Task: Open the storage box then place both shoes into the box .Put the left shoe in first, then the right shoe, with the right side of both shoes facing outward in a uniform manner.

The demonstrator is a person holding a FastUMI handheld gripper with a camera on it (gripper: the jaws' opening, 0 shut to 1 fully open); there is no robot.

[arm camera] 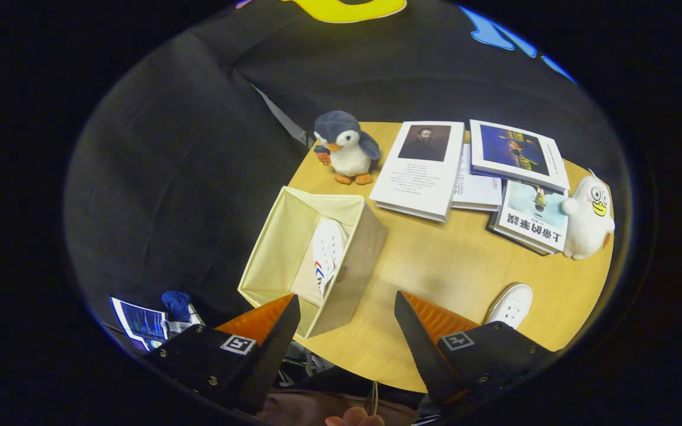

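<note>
Gripper (347, 313) hangs high over the near edge of the round wooden table (447, 260), jaws spread wide, nothing between them, touching nothing.

Storage box (341, 272) is already open, sitting at the table's left edge, just ahead of the left finger (270, 322). One white shoe (327, 251) is inside, lying on its side against the box's right wall, striped flank showing upward. By the task order that should be the left shoe; can't confirm which foot from here.

Second white shoe (511, 305) rests on the table near the right-front edge, just beyond and to the outside of the right finger (424, 325), partly hidden behind the gripper body. Only its toe end and laces are visible, pointing roughly away from the gripper and toward the table centre; the heel is hidden.

Key relation: the remaining shoe is to the right of the jaws, not between them, well apart from the box. Judging by this, the next move calls for swinging right and down to straddle the shoe across its width.

Clutter at the far edge: penguin plush (346, 148), books (424, 168), white duck plush (586, 219). None in the path.
</note>
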